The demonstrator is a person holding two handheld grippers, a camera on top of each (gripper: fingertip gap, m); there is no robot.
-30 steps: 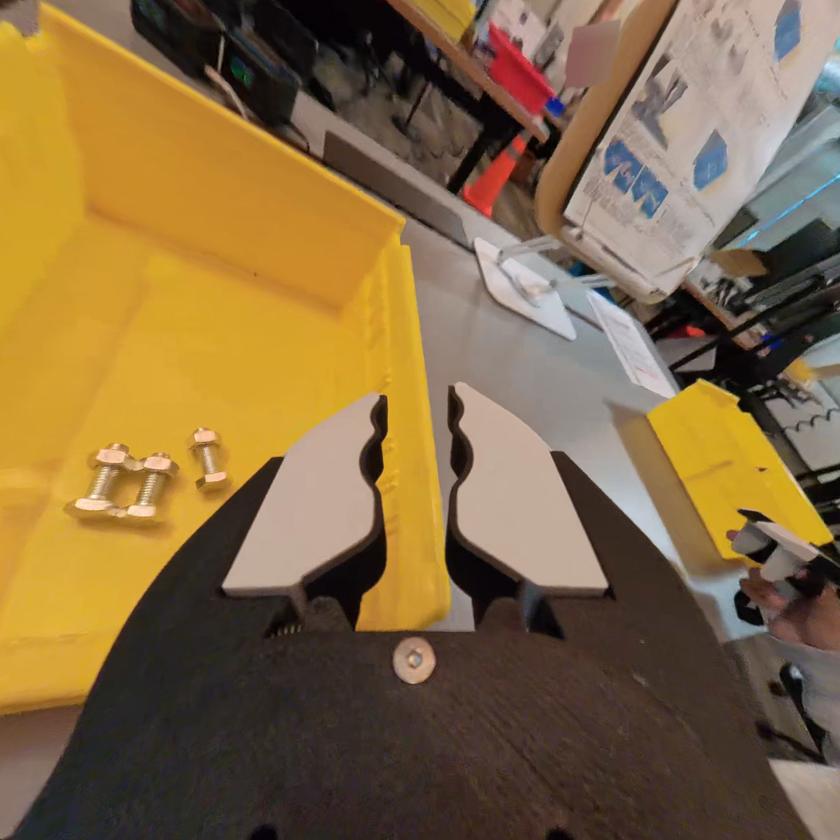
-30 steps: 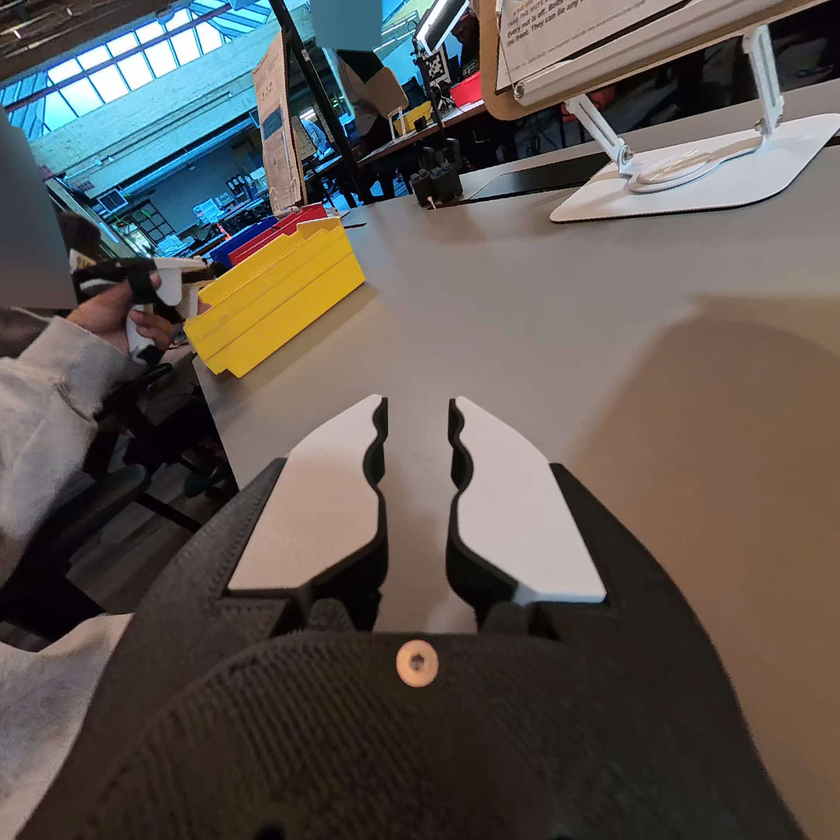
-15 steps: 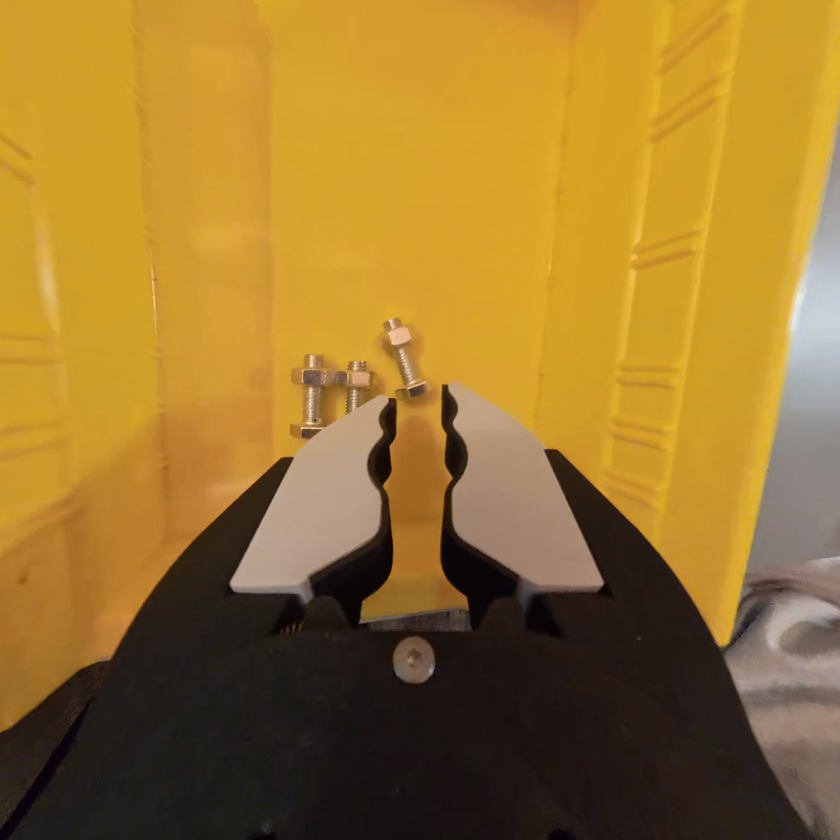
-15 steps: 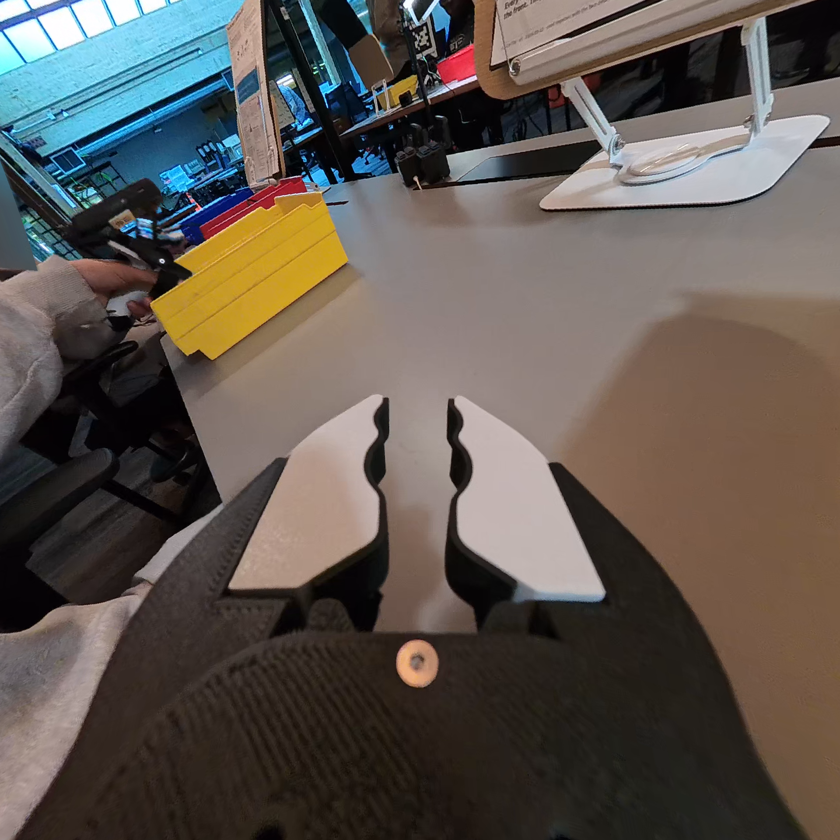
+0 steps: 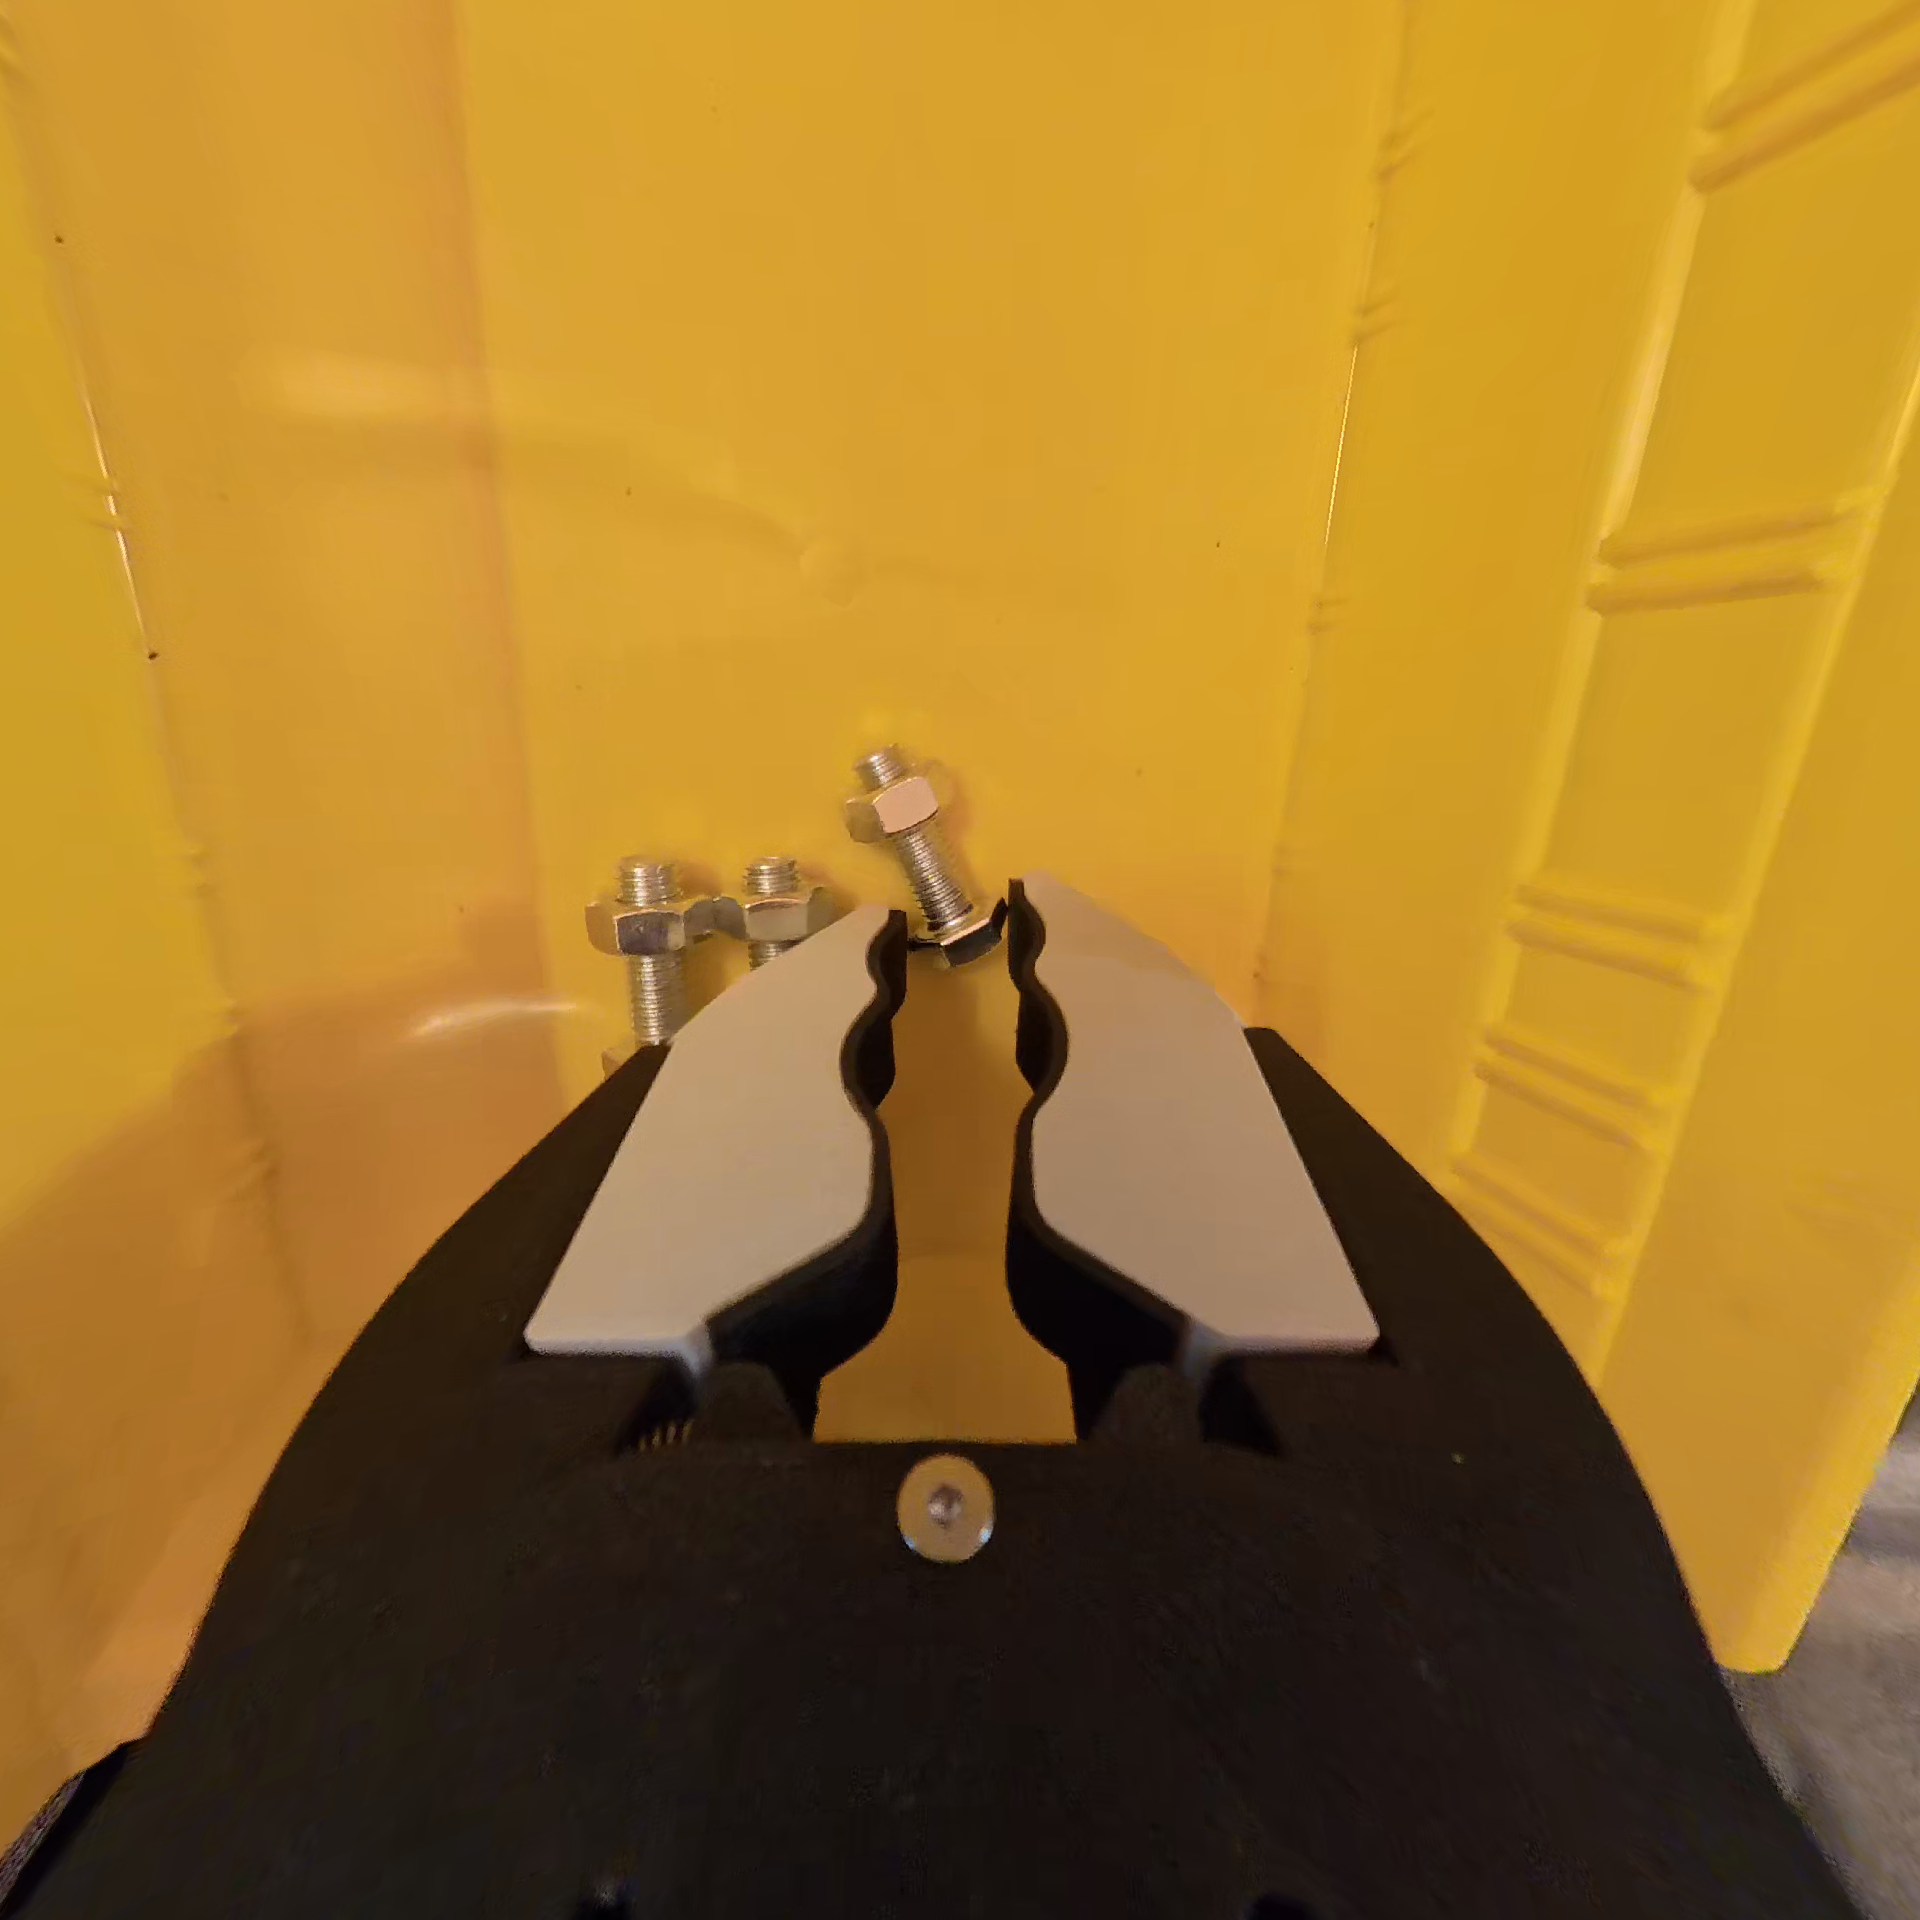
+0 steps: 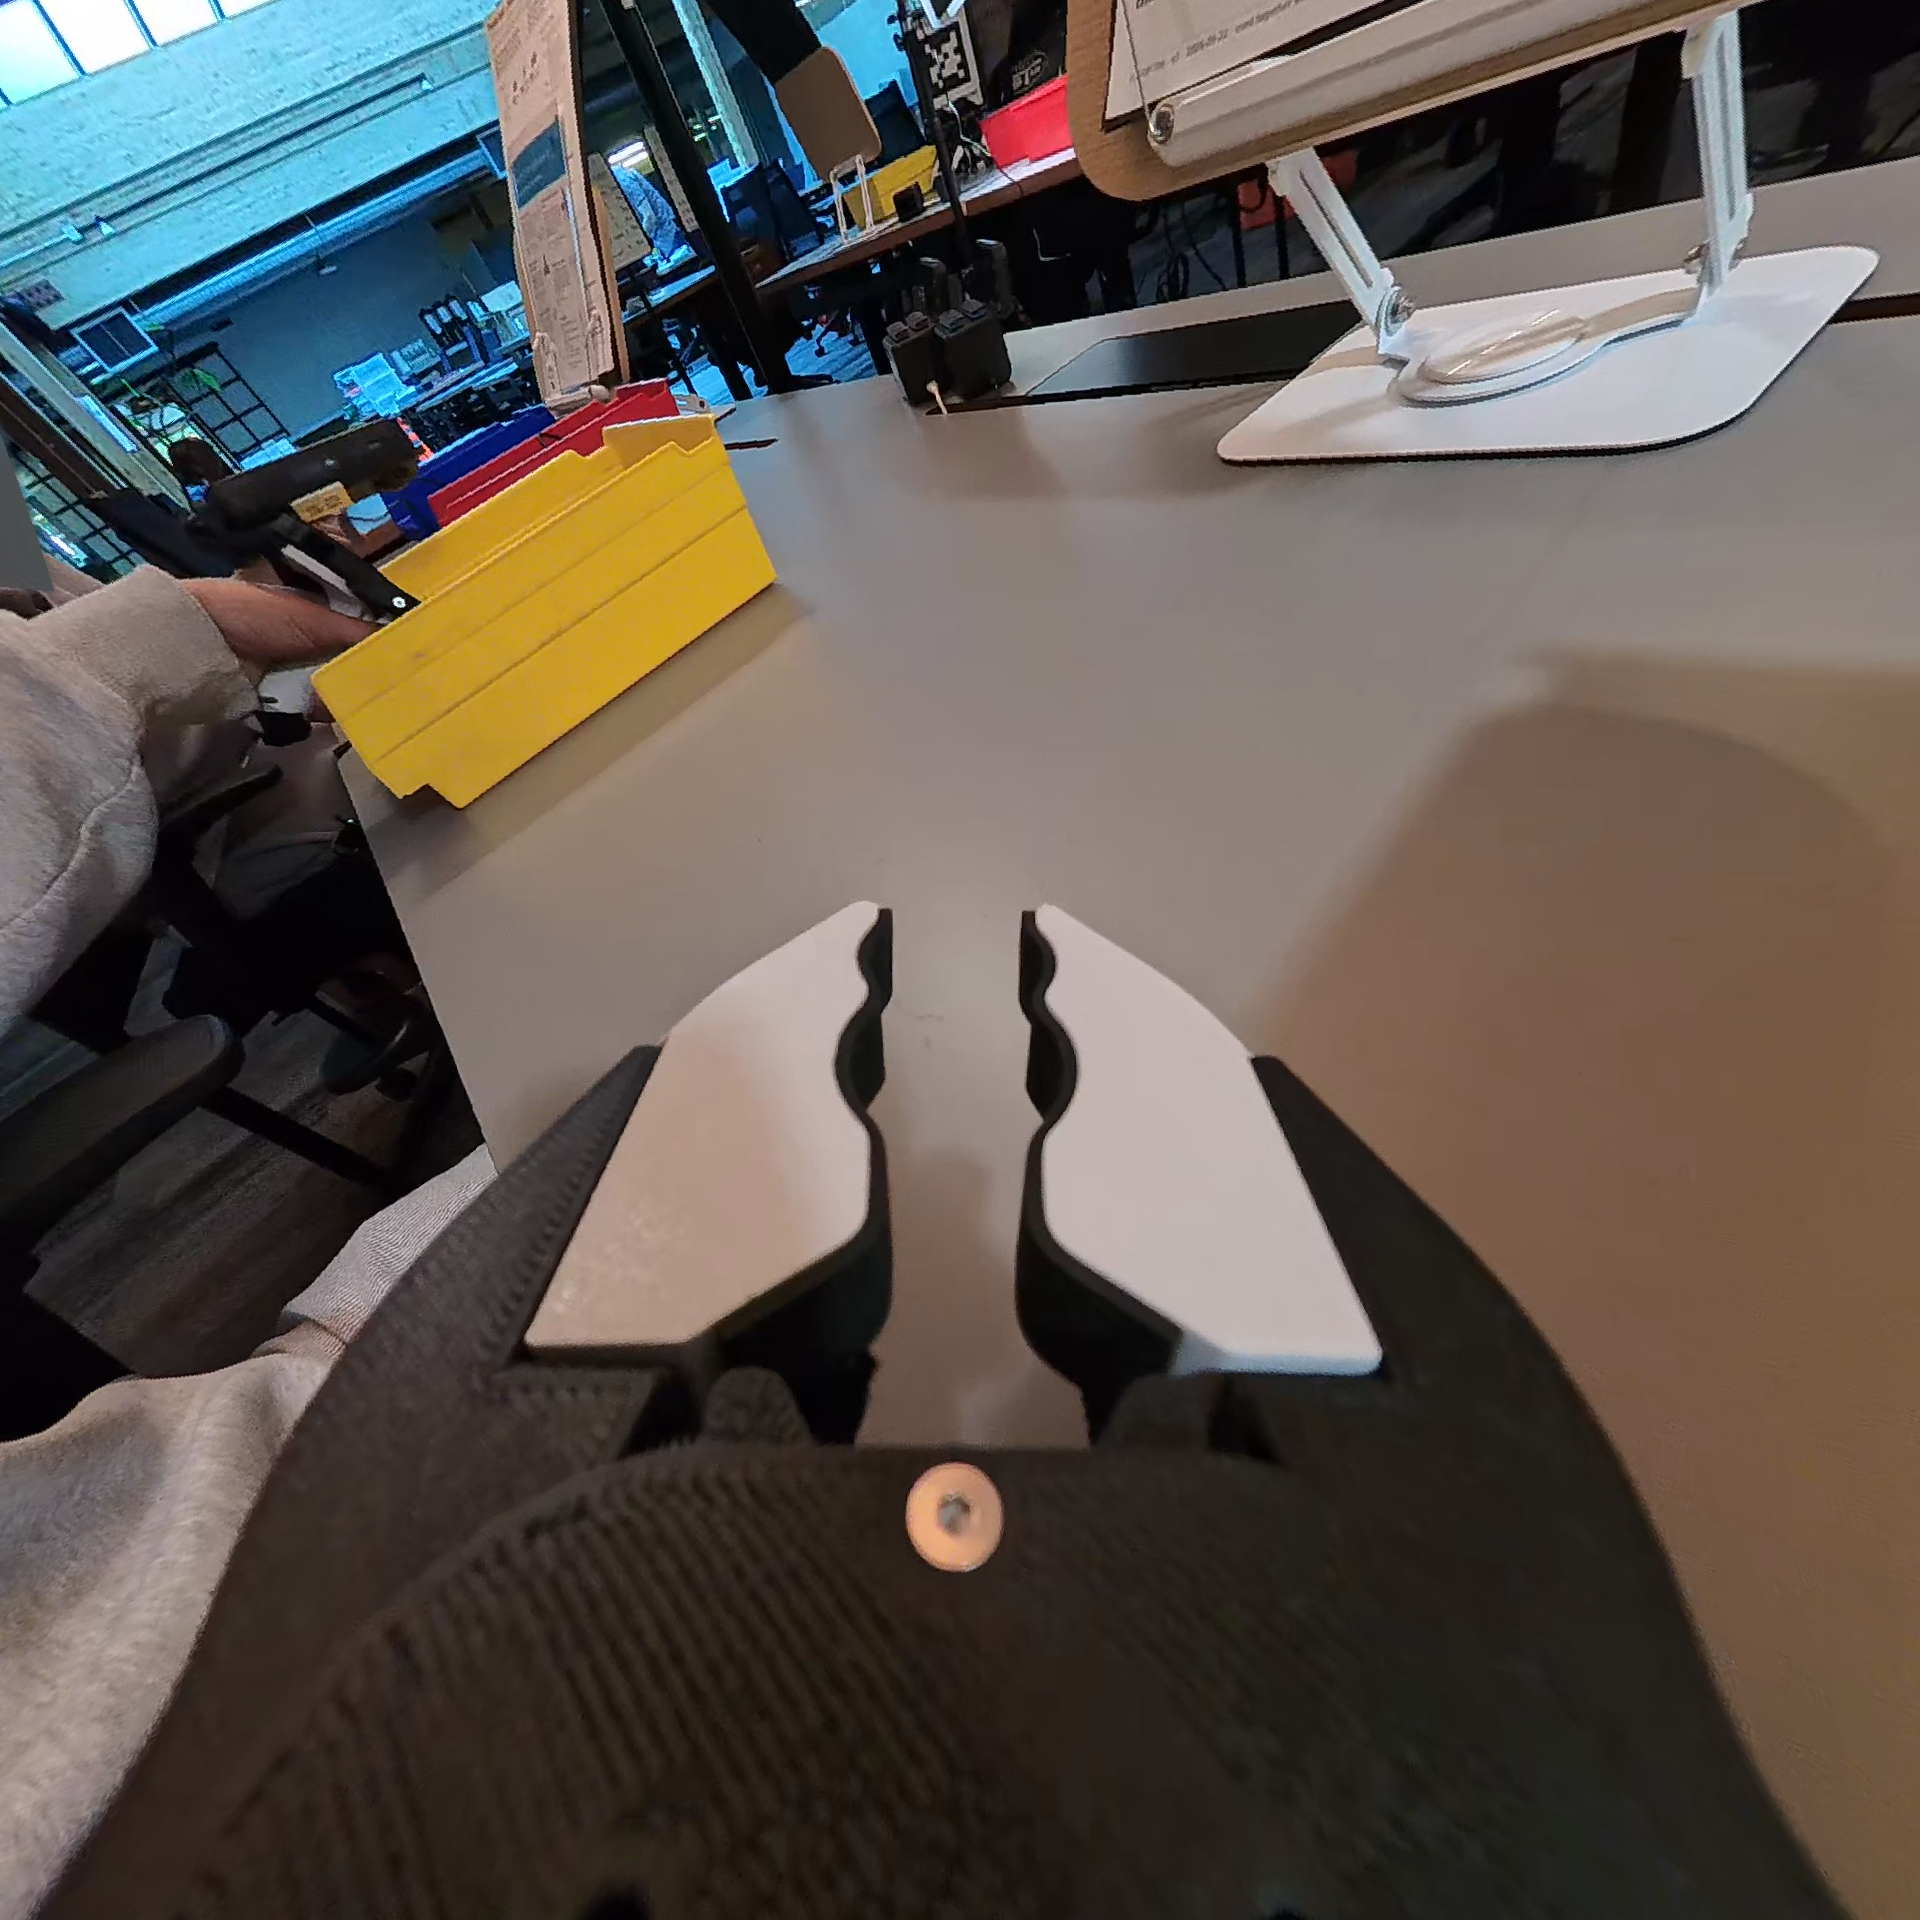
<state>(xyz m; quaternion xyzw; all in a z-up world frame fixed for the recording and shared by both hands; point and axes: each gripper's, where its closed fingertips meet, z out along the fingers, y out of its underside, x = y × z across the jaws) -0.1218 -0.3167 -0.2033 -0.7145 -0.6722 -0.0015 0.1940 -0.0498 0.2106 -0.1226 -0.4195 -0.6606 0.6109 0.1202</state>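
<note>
Your left gripper [image 5: 954, 914] sits released inside the yellow bin [image 5: 935, 416], tips at a bolt [image 5: 920, 857]'s head, two more bolts [image 5: 707, 935] just left. Your right gripper [image 6: 956, 920] hangs released over the grey table [image 6: 1195, 675]. No writing shows on the bin or bolts.

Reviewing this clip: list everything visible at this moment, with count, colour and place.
yellow bin: one, near the table's left edge
bolts with nuts: three, silver, on the bin floor; one at the left claw's tips, two side by side to its left
red bin: one, behind the yellow bin
blue bin: one, behind the red
table: one, grey
stand: one, white, far right, holding a board
left claw: open, inside the yellow bin
right claw: open, empty, over bare table
</note>
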